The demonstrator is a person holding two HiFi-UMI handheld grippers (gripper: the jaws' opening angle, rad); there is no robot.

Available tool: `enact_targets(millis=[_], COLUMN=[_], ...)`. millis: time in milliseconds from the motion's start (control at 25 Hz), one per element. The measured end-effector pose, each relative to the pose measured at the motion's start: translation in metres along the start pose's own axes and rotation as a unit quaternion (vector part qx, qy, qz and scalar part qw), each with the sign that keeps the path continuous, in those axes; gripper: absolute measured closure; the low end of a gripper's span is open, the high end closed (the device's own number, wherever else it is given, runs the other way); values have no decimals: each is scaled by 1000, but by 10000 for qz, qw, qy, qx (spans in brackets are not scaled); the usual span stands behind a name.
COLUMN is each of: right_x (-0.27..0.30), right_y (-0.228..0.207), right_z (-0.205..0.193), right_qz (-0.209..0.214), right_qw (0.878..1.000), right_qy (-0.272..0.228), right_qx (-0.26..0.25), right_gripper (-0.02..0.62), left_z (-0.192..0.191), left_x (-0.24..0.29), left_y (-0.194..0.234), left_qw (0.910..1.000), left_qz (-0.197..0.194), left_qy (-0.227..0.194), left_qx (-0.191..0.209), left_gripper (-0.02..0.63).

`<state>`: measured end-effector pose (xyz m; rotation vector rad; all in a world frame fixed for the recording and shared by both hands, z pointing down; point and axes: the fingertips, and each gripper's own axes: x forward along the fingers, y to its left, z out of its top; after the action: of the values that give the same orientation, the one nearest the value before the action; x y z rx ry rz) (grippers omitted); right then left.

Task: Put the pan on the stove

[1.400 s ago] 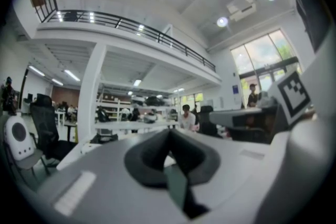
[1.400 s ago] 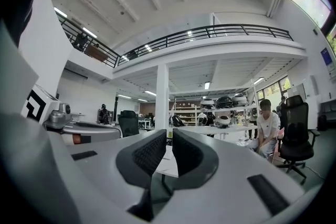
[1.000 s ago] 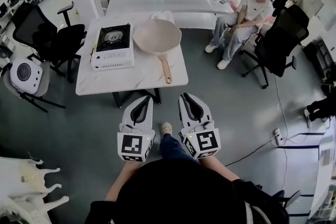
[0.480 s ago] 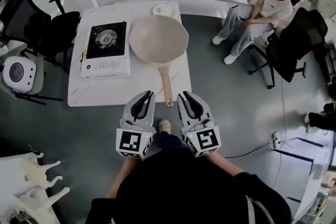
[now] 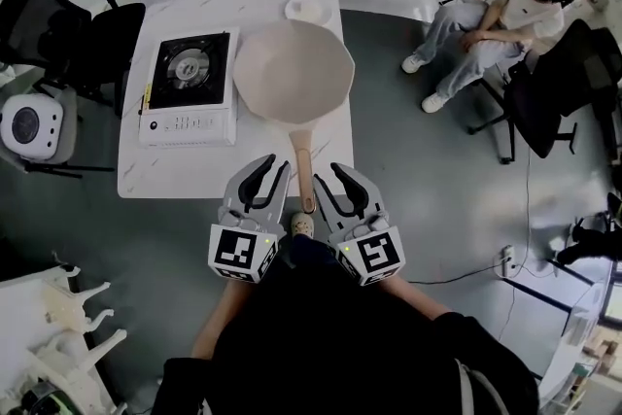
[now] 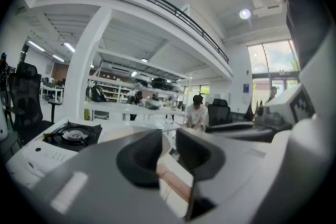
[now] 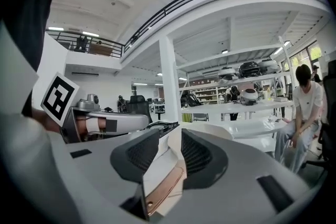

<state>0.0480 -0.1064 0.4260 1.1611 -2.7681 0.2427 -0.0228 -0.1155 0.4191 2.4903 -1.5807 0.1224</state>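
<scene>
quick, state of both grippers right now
left gripper: open, fingers just opening, holding nothing
right gripper: open, fingers just opening, holding nothing

Pan [image 5: 294,73]: a smooth, matt cream-beige coating is seen across the bowl, just right of the stove.
Pan handle [image 5: 304,172]: a pinkish-tan, wood-like finish, smooth and faintly satin, is shown.
Stove [image 5: 188,87]: a white casing of painted metal, lightly glossy, is seen, with a black top plate and a bare metal burner ring.
Table [image 5: 233,165]: a smooth white top with faint marble veining is seen under the stove.
Floor [image 5: 117,238]: a smooth grey surface with a dull sheen is seen.
</scene>
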Motion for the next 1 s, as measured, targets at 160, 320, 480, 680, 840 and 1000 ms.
enact_targets(millis=[160,320,480,680,840,1000], right_x=[4,5,9,15,19,24], right_y=[-1,0,-1,-4,-8,-10], right_z=[-9,-22,-37,-54,-67,-86], right_qz=[95,203,210,184,132,308], right_qw=[9998,9988,9974,9953,9930,9883], right_qy=[171,420,633,866,1050,1283], right_qx=[68,170,289,392,520,768], right_gripper=[480,456,449,449,449,449], left_z=[-13,-25,-34,-53,-71,-88], left_x=[5,9,17,28,37,47], left_y=[-2,-3,-3,-3,-1,5], left_qw=[9995,9980,9969,9926,9874,9815], left_qz=[-135,-315,-519,-842,-1026,-1142], left_qy=[262,521,577,823,1104,1345], left_qx=[-63,-147,-146,-307,-487,-751], left_gripper=[500,477,463,459,437,426])
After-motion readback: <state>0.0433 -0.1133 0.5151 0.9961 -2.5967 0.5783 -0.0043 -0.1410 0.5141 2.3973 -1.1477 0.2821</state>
